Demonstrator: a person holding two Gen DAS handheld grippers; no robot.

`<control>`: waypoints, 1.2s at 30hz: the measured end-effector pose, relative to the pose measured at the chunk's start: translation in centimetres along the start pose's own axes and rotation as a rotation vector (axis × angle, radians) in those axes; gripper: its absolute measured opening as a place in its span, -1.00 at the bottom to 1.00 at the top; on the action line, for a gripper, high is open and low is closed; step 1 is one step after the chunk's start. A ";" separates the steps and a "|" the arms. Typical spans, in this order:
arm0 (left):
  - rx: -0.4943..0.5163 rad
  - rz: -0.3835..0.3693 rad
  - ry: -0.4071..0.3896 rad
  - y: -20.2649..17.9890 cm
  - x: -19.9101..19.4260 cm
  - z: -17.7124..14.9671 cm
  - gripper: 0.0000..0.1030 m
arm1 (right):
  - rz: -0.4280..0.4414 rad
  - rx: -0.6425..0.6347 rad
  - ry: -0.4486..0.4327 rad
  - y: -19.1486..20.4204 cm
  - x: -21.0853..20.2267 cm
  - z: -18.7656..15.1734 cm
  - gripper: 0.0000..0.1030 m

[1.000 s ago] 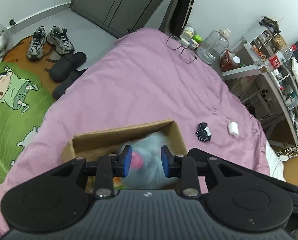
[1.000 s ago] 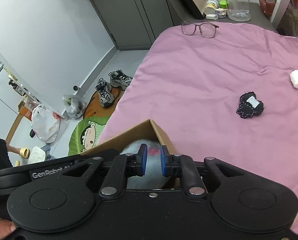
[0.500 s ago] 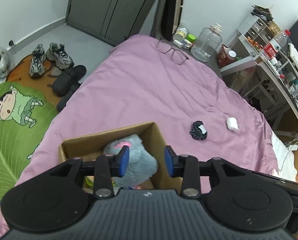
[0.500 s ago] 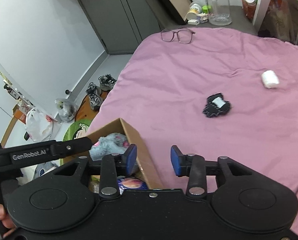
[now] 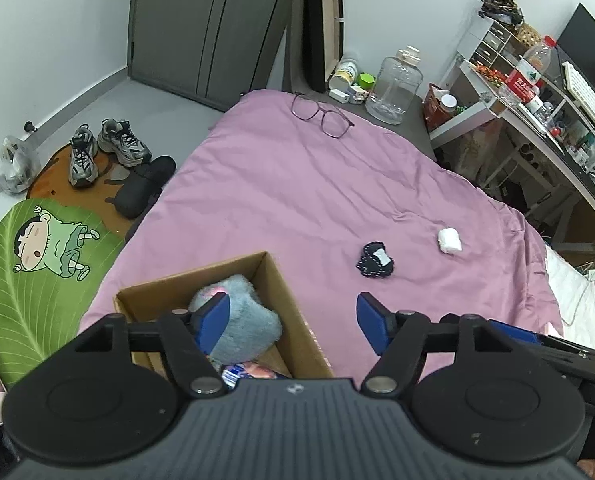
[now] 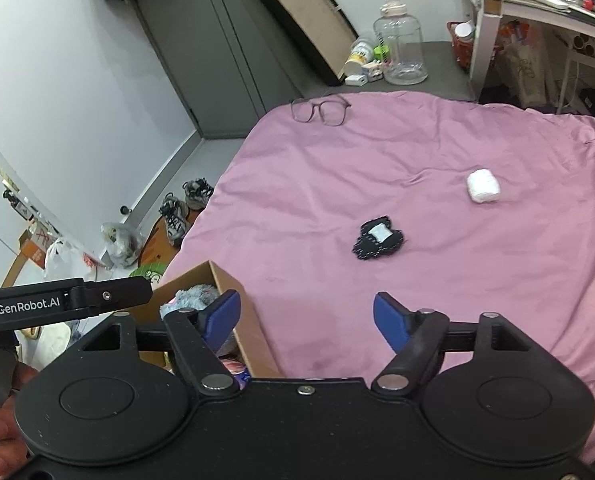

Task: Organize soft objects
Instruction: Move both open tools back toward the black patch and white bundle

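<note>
Change: both grippers have been raised from the grey plush toy [image 5: 237, 320], now left released in the cardboard box [image 5: 285, 300].
Left gripper [image 5: 293, 322]: jaws spread wide, nothing held.
Right gripper [image 6: 307, 322]: jaws likewise parted and empty, aimed over the pink bedspread [image 6: 417, 152].
Remaining: black fabric piece [image 6: 377, 239] and white roll [image 6: 483, 186] lie apart on the bedspread, probably to be boxed next.

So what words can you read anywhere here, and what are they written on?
"GenRobot.AI": white letters on the black bar of the left hand-held gripper, seen in the right wrist view.
Red label on the bottle on the desk: printed, too small to read.
Packaging in the cardboard box: too hidden to read.
</note>
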State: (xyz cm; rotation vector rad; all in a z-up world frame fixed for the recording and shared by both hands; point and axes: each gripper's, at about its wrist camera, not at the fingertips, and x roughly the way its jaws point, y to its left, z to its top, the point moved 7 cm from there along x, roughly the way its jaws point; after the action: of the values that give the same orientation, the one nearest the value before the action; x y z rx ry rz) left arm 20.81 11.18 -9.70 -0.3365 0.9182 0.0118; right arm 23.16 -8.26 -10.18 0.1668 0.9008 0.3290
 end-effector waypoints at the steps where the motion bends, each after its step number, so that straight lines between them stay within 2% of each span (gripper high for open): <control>1: 0.002 0.002 -0.001 -0.2 -0.1 0.0 0.34 | 0.000 -0.002 -0.005 -0.3 -0.3 0.1 0.50; 6: 0.011 0.018 0.001 -1.5 -0.8 0.0 0.39 | -0.002 0.022 -0.032 -1.8 -1.8 0.8 0.77; 8: 0.017 0.035 -0.006 -2.0 -1.0 0.1 0.41 | -0.008 0.031 -0.051 -2.6 -2.3 1.0 0.80; 23: 0.039 0.063 -0.018 -7.2 -1.6 0.6 0.53 | -0.003 0.097 -0.085 -8.2 -4.8 1.6 0.86; 36: 0.090 0.054 0.041 -11.9 1.9 -0.1 0.53 | 0.003 0.086 -0.062 -12.1 -4.0 2.1 0.93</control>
State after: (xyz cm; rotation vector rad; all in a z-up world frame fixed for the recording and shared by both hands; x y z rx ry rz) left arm 23.75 -0.40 -7.90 -0.2294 0.9654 0.0134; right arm 25.07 -21.02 -9.28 0.2563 0.8538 0.2868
